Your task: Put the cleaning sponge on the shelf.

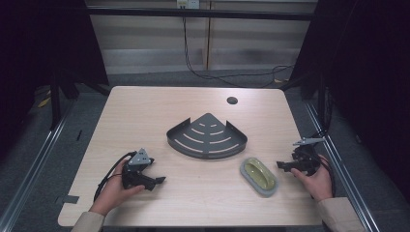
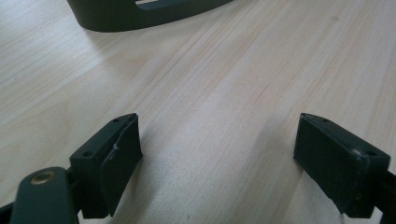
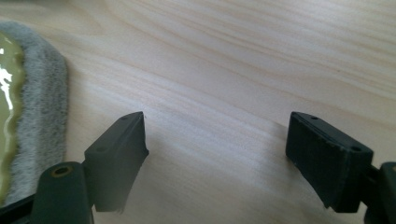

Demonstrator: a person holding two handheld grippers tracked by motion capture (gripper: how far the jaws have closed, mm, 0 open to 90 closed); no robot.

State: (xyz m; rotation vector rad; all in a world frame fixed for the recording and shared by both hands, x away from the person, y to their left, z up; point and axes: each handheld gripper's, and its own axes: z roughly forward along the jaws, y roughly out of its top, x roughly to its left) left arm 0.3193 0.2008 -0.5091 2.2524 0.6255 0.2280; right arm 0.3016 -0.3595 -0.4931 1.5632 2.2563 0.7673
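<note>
One wooden surface (image 1: 145, 116) carries everything counted here. On it sits one dark grey corner shelf (image 1: 207, 136), fan-shaped, with four curved slots cut through its floor. There is one oval grey felt-edged pad with a glossy olive-green centre (image 1: 259, 176). One round dark hole (image 1: 232, 100) marks the surface near its far edge. Two grippers are present, the left gripper (image 1: 155, 182) and the right gripper (image 1: 281, 166), each with two black jaws, and two hands hold them, one apiece
</note>
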